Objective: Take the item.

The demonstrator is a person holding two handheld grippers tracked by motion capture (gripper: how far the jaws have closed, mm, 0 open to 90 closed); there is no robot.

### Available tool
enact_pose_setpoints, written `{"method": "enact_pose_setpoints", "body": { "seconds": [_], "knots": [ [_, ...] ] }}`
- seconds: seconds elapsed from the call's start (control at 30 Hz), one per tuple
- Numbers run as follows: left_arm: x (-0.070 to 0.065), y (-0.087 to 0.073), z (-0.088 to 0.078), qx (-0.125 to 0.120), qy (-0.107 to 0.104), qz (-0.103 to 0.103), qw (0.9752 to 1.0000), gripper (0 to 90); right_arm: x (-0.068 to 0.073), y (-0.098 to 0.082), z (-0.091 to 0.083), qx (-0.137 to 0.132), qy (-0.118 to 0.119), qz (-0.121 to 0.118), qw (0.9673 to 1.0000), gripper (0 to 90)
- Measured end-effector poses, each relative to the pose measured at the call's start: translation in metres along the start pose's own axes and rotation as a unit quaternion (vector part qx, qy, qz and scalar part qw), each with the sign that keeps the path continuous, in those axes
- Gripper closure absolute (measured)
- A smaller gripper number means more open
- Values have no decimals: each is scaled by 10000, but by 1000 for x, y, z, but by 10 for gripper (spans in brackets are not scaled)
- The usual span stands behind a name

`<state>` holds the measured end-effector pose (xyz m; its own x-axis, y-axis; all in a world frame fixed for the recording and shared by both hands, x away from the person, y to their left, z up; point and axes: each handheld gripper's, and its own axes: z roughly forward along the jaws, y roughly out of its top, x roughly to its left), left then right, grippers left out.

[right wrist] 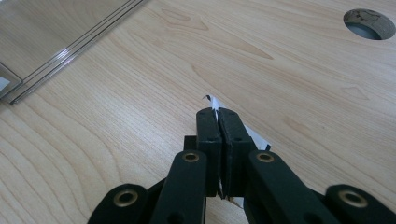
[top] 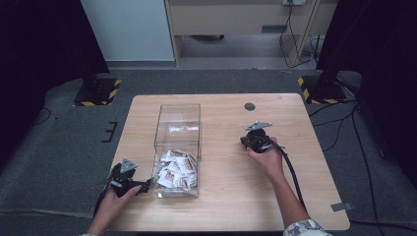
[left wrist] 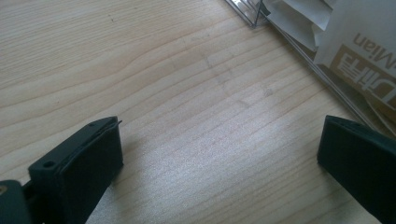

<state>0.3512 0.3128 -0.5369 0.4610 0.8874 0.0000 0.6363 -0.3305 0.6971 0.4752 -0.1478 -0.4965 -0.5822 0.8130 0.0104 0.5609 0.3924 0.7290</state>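
In the right gripper view, the right gripper [right wrist: 218, 114] has its two black jaws pressed together on a thin white packet [right wrist: 211, 101]. Most of this packet is hidden behind the jaws; a small white corner shows above the tips and a white edge comes out at the right side, so its print cannot be read. It is low over the wooden table [right wrist: 140, 116], but I cannot tell if it touches the wood. Farther off, at the top right, a round hole [right wrist: 369, 23] in the table is cut off by the picture edge.

In the left gripper view, the left gripper [left wrist: 219, 149] has its jaws spread wide, with bare wood between them. The right jaw is just beside the clear box [left wrist: 299, 46]. Behind the wall lie white packets with brown print [left wrist: 364, 51], partly cut off.

The high view shows the whole arrangement. The left gripper [top: 142, 187] lies at the near left corner of the clear box [top: 177, 118], and the pile of packets [top: 176, 169] fills its near end. The right gripper [top: 246, 142] is well apart to the right, on open table. There the held packet is too small to make out.
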Motion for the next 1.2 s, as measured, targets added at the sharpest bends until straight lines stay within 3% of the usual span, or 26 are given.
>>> {"method": "enact_pose_setpoints", "body": {
  "seconds": [0.37, 0.73, 0.93, 1.2],
  "knots": [
    [0, 0, 0, -1, 1, 1, 10000, 0, 2, -1, 2, 16, 11, 45, 10000, 811],
    [0, 0, 0, -4, 0, -6, 10000, 0, 2, 4, -7, -85, -5, 119, 9999, 716],
    [0, 0, 0, 0, 1, 0, 10000, 0, 0, 8, -14, -170, -54, 191, 9997, 589],
    [0, 0, 0, 0, 1, 0, 10000, 0, 0, 12, -21, -233, -123, 305, 9992, 356]
  ]
}}
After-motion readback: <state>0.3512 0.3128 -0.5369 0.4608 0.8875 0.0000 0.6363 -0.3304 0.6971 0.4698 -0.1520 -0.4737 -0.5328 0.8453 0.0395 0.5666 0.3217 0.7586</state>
